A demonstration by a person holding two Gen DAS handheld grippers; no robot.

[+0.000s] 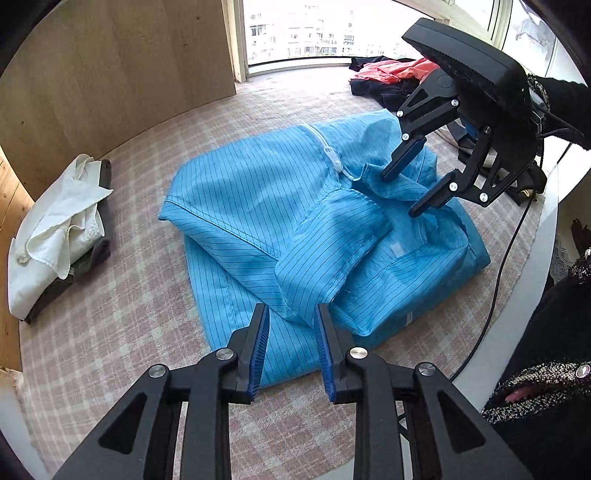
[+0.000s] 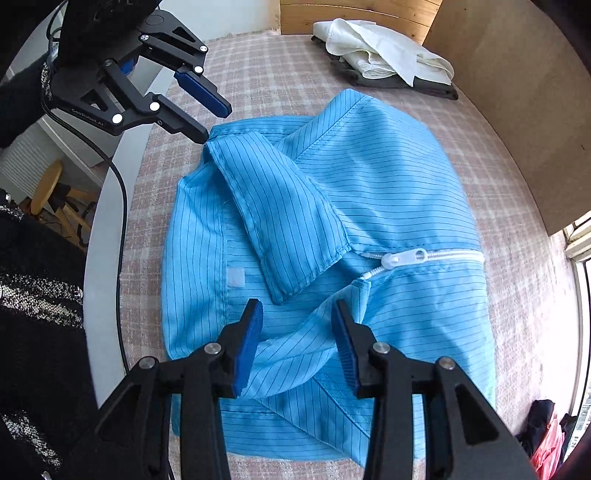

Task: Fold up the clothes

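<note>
Garment: blue striped jacket (image 1: 258, 192), partly folded, lying on checked cloth (image 1: 147, 295), zipper (image 2: 402, 256) running crosswise between 2 claws. Left gripper (image 1: 291, 345), jaws parted, empty, over sleeve (image 1: 325, 258) end. Right gripper (image 2: 297, 343), released, over collar (image 2: 314, 317); each nearer its own end.

A pink-and-cream checked cloth (image 1: 140, 295) is covering the work surface. A wooden panel (image 1: 110, 66) is standing along its far edge. A window (image 1: 306, 29) is showing buildings outside. A black cable (image 1: 495, 280) is running along the white table edge (image 1: 532, 280). A wooden stool (image 2: 48, 188) is standing on the floor below.
</note>
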